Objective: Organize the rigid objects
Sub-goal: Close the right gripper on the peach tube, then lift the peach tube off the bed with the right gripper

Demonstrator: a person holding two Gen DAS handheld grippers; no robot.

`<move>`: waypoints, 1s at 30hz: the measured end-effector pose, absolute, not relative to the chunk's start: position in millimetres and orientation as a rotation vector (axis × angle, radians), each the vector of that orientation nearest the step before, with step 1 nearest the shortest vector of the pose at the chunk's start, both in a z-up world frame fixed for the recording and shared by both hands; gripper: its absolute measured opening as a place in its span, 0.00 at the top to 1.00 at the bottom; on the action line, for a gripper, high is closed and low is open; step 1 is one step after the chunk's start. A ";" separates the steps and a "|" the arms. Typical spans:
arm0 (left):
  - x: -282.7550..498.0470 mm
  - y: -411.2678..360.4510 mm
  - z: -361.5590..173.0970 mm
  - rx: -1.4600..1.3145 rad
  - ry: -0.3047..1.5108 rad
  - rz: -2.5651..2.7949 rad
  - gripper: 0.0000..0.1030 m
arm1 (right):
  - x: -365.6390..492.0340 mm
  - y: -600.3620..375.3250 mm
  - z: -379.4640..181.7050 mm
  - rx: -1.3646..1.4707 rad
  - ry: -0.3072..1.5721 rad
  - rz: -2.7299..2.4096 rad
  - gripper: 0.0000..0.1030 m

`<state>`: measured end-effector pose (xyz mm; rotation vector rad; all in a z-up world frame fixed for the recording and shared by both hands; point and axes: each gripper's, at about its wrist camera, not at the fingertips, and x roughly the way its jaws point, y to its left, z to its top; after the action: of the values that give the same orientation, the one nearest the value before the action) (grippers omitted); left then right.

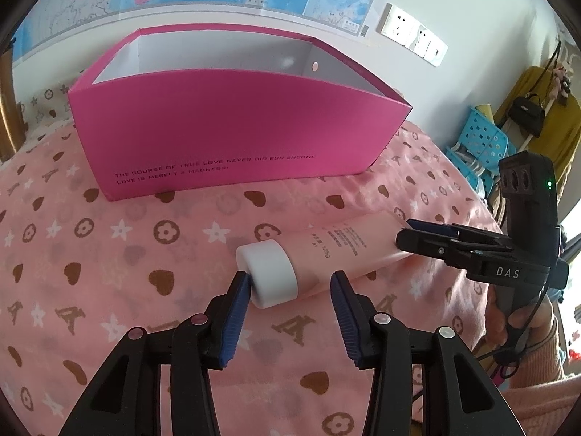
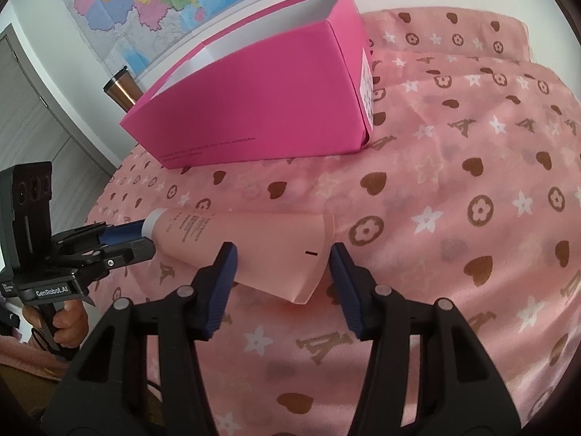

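Pink tube (image 1: pixel 334 250): a plastic cosmetic tube with a white cap (image 1: pixel 270 272), lying on its side on the bedspread (image 1: pixel 145 254), near the edge closest to the person and in front of the box; one gripper stands at each end of it.
Left gripper (image 1: pixel 290 290): its blue pads sit on either side of the cap end; the left pad touches the cap, the right pad stands clear of the tube, so the jaws are apart and not yet clamped.
Right gripper (image 2: pixel 283 265): straddles the flat crimped tail of the tube; small gaps show beside both pads, so the jaws are apart with the tail between them.
Reason for the two-ended hold: judged from the layout, taking both ends keeps a long tube level during a lift.
Pink box (image 1: pixel 232 138): an open-topped cardboard box, farther back on the bedspread towards the wall, well apart from the tube; its visible inside looks bare. It is probably where the tube is meant to go.
Bedspread: soft patterned cloth, so the tube may sink or roll slightly when pressed.
Step in hand: closing on the tube; the lift is not yet begun.
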<state>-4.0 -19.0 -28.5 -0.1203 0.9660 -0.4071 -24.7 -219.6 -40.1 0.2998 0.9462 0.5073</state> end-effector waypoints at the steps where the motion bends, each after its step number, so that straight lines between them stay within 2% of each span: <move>1: -4.8 -18.6 -27.6 -0.120 0.963 -0.408 0.56 | -25.3 -219.6 -39.2 0.298 0.944 0.508 0.46; 30: -12.7 -20.7 -5.5 -0.109 0.893 -0.429 0.56 | -31.6 -224.0 -13.5 0.296 0.869 0.501 0.46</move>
<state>-12.7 -20.7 -5.5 -0.1094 0.8927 -0.4286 -31.6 -224.0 -13.5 0.2960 0.8692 0.5009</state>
